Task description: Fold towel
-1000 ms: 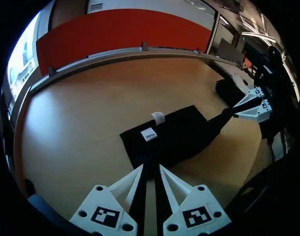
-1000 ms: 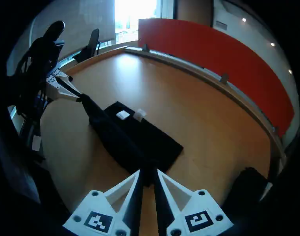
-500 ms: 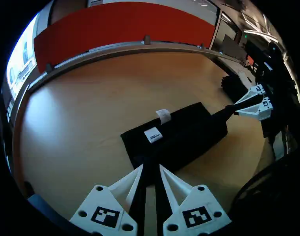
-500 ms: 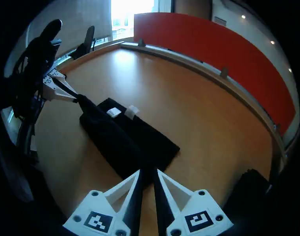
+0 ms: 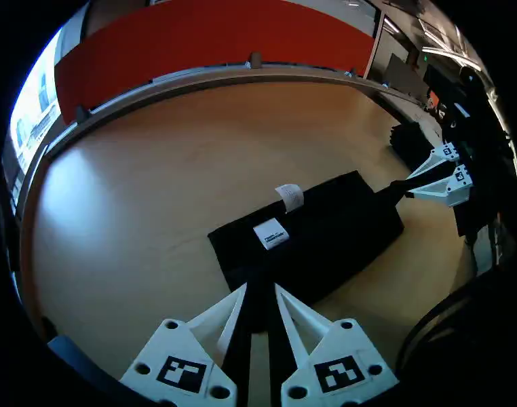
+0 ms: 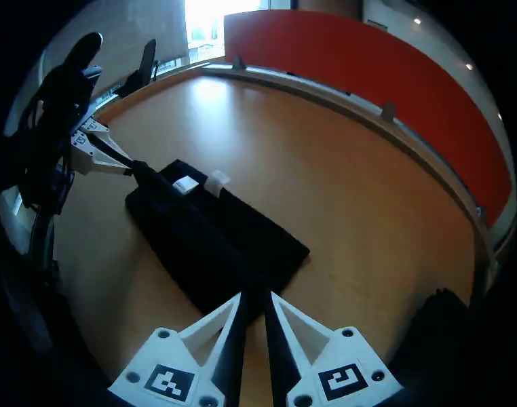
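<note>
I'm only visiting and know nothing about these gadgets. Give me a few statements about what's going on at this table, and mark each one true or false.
1. The towel is black. True.
2. The left gripper and the right gripper each have their jaws closed on one end of the towel. True.
3. The table under the towel is glass. False: it is wood.
4. The panel behind the table is blue. False: it is red.
5. White tags show on the towel. True.
</note>
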Demonstrator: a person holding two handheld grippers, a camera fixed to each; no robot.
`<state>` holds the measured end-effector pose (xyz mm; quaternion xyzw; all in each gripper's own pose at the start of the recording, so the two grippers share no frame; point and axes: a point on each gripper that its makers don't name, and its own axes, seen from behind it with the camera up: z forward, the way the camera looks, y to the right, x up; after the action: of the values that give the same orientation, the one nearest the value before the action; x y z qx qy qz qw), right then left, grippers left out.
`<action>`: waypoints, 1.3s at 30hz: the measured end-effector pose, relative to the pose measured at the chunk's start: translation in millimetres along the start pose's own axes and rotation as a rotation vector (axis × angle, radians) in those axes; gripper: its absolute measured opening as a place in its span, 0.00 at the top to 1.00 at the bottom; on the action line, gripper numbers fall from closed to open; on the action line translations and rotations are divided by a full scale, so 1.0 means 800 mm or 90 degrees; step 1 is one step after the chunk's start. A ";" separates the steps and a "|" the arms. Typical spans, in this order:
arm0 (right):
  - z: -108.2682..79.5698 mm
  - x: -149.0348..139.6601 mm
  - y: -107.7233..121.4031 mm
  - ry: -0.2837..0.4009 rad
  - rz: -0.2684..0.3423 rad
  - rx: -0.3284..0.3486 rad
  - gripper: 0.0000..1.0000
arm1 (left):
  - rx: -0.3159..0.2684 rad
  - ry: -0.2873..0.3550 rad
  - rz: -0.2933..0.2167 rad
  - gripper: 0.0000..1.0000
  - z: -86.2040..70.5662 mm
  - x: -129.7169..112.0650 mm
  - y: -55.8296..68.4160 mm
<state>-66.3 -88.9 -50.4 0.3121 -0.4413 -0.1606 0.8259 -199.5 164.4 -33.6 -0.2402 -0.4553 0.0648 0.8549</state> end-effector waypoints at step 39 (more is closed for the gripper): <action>0.057 0.004 0.056 -0.011 0.004 -0.074 0.39 | 0.081 -0.010 0.015 0.53 0.046 0.006 -0.055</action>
<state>-102.7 -74.2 0.1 0.2609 -0.4395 -0.1859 0.8392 -231.4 140.7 8.1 -0.1905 -0.4539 0.1058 0.8640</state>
